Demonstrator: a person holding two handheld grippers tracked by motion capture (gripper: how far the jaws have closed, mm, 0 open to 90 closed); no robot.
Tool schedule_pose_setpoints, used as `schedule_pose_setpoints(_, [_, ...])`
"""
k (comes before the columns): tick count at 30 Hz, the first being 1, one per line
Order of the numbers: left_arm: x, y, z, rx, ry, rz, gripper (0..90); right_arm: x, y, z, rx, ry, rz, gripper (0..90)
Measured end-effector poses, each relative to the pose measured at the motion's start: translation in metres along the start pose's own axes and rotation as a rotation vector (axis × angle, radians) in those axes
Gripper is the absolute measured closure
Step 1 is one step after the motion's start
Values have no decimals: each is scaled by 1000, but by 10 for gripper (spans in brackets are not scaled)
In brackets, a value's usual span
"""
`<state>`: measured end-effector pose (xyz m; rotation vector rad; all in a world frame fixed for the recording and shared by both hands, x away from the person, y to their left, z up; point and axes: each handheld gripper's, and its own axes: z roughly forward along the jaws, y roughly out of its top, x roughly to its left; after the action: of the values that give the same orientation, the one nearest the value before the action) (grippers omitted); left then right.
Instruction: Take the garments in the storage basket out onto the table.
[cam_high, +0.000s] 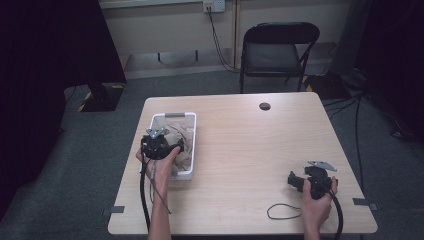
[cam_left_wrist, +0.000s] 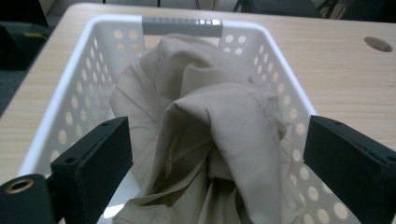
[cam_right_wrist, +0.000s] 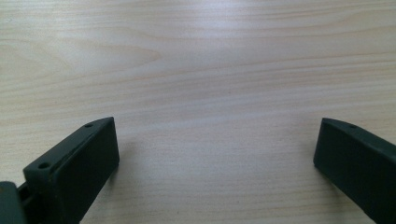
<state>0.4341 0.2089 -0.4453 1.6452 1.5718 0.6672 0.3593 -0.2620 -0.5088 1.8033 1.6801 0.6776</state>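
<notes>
At left of centre in the high view, the left gripper (cam_high: 162, 142) hovers wide open over beige cloth (cam_left_wrist: 219, 126) in a white perforated basket (cam_left_wrist: 70, 93). At lower right, the right gripper (cam_high: 300, 181) gapes wide over bare wooden table (cam_right_wrist: 201, 70).

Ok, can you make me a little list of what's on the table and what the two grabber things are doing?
table: light wood table
basket: white holed basket at the table's left side
in basket: crumpled beige cloth
left gripper: left gripper open, over the basket, jaws either side of the cloth
right gripper: right gripper open, over bare wood, holding nothing
behind table: black folding chair
</notes>
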Motion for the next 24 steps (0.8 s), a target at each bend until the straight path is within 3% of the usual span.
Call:
schedule_pose_setpoints(3, [0, 0, 4, 43, 4, -21, 87, 0, 0, 0, 0, 0, 0, 0])
schedule_pose_setpoints(5, [-1, 1, 5, 56, 17, -12, 87, 0, 0, 0, 0, 0, 0, 0])
schedule_pose_setpoints(7, [-2, 5, 9, 105, 25, -2, 88, 0, 0, 0, 0, 0, 0, 0])
schedule_pose_setpoints(11, [-3, 10, 13, 142, 49, -14, 103, 0, 0, 0, 0, 0, 0, 0])
schedule_pose_setpoints(16, [1, 10, 17, 185, 48, -40, 104, 0, 0, 0, 0, 0, 0, 0])
schedule_pose_setpoints(24, [1, 11, 26, 276, 40, -44, 171, 0, 0, 0, 0, 0, 0, 0])
